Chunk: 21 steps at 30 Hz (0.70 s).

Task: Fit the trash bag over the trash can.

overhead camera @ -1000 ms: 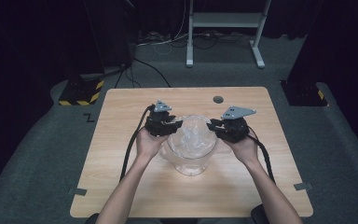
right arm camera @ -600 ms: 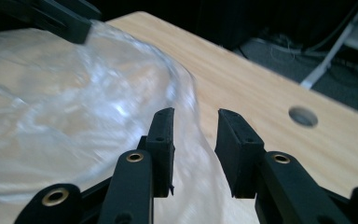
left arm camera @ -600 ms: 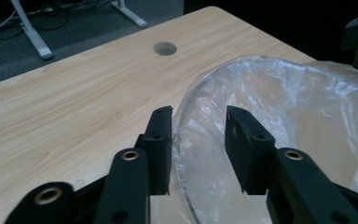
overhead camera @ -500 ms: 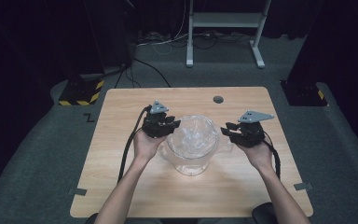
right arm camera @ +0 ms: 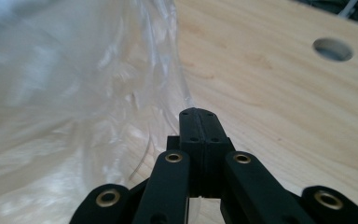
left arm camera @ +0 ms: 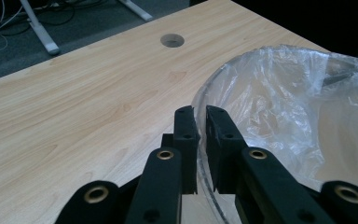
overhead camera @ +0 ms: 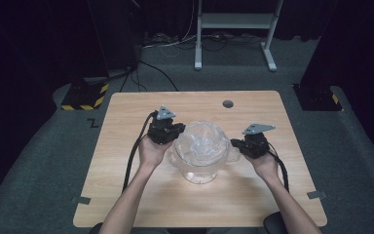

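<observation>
We see a clear bowl (overhead camera: 202, 156) lined with a thin plastic bag (overhead camera: 203, 143) standing near the middle of the wooden desk (overhead camera: 126, 195). Our left tongs (left arm camera: 199, 122) have just been closing and now pinch the bowl's rim and the bag film between their pads, at the bowl's left side. Our right tongs (right arm camera: 199, 122) have just clenched fully, jaw against jaw; whether a bit of film is caught between them we cannot tell. They sit just beside the bag's loose film at the bowl's right side. A round hole (overhead camera: 228, 104) lies at the desk's far edge.
</observation>
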### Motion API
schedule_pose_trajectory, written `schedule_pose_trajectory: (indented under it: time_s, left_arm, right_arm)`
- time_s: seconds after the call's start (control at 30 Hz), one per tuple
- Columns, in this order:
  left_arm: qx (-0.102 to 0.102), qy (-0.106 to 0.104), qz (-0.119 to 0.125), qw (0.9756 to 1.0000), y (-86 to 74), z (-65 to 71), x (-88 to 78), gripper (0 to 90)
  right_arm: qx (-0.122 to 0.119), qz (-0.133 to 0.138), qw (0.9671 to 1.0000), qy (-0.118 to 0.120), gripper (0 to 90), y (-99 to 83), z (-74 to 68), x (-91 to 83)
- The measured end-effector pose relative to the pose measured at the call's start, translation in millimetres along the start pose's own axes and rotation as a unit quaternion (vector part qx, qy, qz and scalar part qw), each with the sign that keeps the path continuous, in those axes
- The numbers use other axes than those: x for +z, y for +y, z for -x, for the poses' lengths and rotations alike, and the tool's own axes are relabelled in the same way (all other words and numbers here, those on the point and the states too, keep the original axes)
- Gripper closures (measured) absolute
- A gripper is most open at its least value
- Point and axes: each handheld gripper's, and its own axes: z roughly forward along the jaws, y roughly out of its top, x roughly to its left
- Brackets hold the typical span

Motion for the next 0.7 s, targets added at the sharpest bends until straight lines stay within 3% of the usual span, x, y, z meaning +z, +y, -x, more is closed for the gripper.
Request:
schedule_pose_trajectory:
  time_s: [0.1,0.17,0.23,0.27,0.33,0.47,0.6,0.7]
  left_arm:
    - [-0.002,-0.004,0.002,1.0,-0.2,-0.7,0.3,82.8]
    - [-0.001,-0.004,0.008,1.0,-0.3,-0.5,-0.4,80.6]
    - [-0.004,0.011,0.021,0.9997,0.5,2.4,-3.2,68.1]
    - [-0.003,0.012,0.029,0.9995,1.3,3.8,-5.3,61.9]
    - [0.0,0.011,0.036,0.9993,3.3,6.1,-8.0,58.7]
    - [0.003,0.003,0.022,0.9997,8.0,7.1,-2.5,59.1]
    - [0.008,-0.006,0.015,0.9998,10.2,8.6,4.7,62.6]
    - [0.016,0.003,0.018,0.9997,9.8,9.8,5.9,69.0]
  right_arm:
    - [0.014,-0.005,0.9998,0.014,88.9,-3.3,-1.5,13.3]
    - [0.017,-0.002,0.9998,0.012,74.9,-3.5,-3.7,18.2]
    - [0.02,0.004,0.9998,-0.005,66.1,-2.3,-3.5,16.2]
    - [0.026,0.014,0.9995,-0.011,64.6,-1.2,-1.3,11.3]
    - [0.038,0.052,0.9977,-0.021,64.4,2.8,4.5,-4.1]
    - [0.039,0.108,0.9934,-0.011,63.5,19.9,5.0,-34.2]
    - [0.024,0.136,0.9904,0.011,62.4,38.5,-7.4,-44.8]
    - [0.012,0.138,0.9901,0.023,62.6,47.8,-18.4,-42.6]
